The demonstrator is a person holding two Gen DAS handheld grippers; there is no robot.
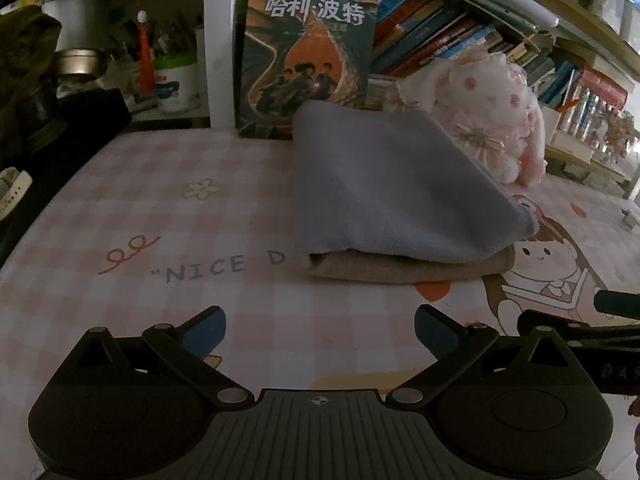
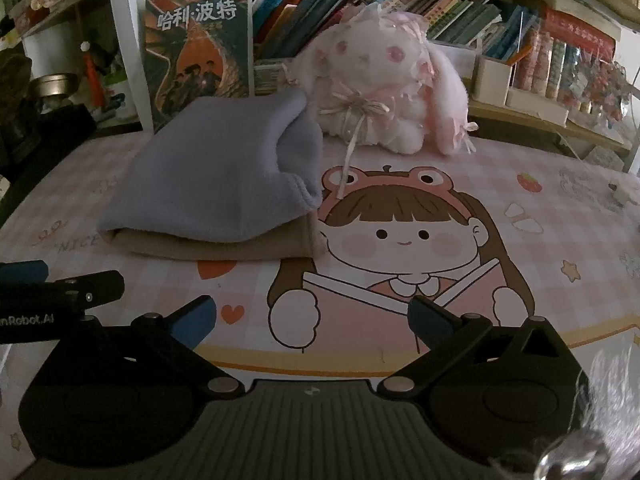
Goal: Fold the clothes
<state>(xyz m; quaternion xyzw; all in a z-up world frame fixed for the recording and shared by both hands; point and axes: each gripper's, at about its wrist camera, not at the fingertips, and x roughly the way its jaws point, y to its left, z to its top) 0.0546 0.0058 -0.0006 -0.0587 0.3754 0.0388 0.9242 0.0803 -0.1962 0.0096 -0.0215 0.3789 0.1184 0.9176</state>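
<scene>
A folded grey-lavender garment (image 1: pixel 392 188) lies on top of a folded tan garment (image 1: pixel 400 270) on the pink checked table mat (image 1: pixel 160 216). The stack also shows in the right wrist view, grey (image 2: pixel 212 176) over tan (image 2: pixel 224 248). My left gripper (image 1: pixel 320 330) is open and empty, just in front of the stack. My right gripper (image 2: pixel 312 322) is open and empty, over the cartoon girl print (image 2: pixel 400 240), to the right of the stack. Each gripper shows at the edge of the other's view.
A white and pink plush rabbit (image 2: pixel 392 80) sits behind the stack. A Harry Potter book (image 1: pixel 308 52) stands upright against the shelf. Rows of books (image 1: pixel 440 36) fill the shelf behind. Cups and jars (image 1: pixel 176 76) stand at the back left.
</scene>
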